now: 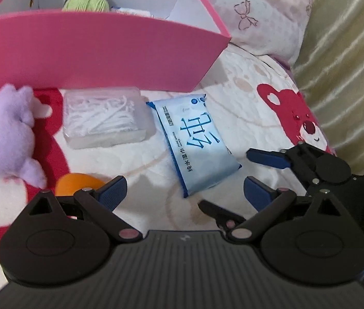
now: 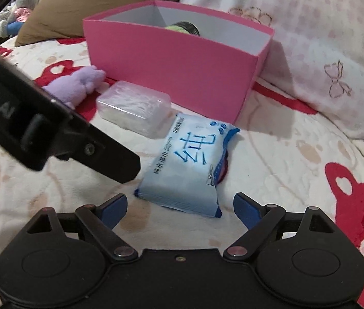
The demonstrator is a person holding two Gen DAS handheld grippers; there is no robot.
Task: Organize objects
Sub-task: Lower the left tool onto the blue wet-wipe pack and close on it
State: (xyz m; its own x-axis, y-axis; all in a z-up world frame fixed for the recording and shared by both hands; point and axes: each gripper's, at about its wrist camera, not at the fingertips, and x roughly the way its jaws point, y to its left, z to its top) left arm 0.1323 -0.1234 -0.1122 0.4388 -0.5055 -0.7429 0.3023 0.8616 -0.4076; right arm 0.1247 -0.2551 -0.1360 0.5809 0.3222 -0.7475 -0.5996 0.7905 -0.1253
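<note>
Bear-print quilt [image 2: 297,139], pink floral pillow [image 2: 310,25], brown cushion [image 2: 84,2], striped beige fabric [image 1: 344,59], grey stuffed toy [image 2: 25,2]

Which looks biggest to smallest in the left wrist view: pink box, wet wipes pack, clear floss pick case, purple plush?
1. pink box, clearly largest.
2. wet wipes pack.
3. purple plush and clear floss pick case: look alike, and the plush sits at the distorted edge, so unranked.

Soft indoor light, glare on wipes pack [image 2: 182,170], fisheye-bowed, blurred edges.
</note>
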